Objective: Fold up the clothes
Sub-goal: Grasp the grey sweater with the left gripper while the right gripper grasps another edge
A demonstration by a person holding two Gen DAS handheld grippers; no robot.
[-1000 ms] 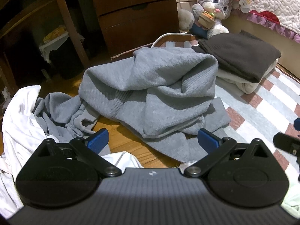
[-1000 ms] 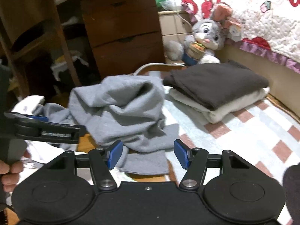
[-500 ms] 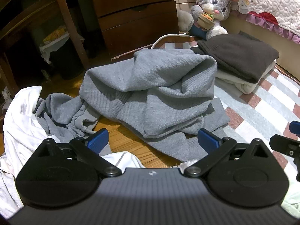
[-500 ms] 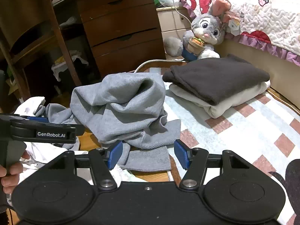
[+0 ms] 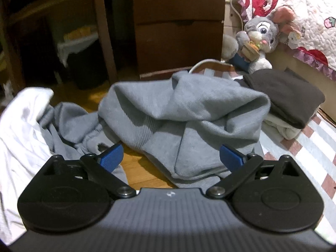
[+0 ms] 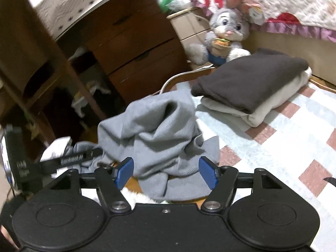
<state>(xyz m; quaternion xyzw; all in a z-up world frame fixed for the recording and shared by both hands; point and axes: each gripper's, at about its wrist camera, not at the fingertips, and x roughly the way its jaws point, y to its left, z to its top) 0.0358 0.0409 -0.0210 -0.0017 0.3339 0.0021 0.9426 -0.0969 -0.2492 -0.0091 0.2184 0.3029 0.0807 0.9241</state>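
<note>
Checked rug (image 6: 283,138) bears grey garment (image 6: 159,134), seemingly overhanging.

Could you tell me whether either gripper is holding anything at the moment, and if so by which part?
Nothing is held. The left gripper and right gripper both stand open just short of the crumpled grey knit sweatshirt; the right's jaws have just been opening.

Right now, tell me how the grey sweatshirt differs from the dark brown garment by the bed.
The grey sweatshirt lies crumpled in a loose heap; the dark brown garment is folded flat. The sweatshirt spills partly onto bare wooden floor, while the brown one rests on a folded cream garment. Both are soft knit fabric.
</note>
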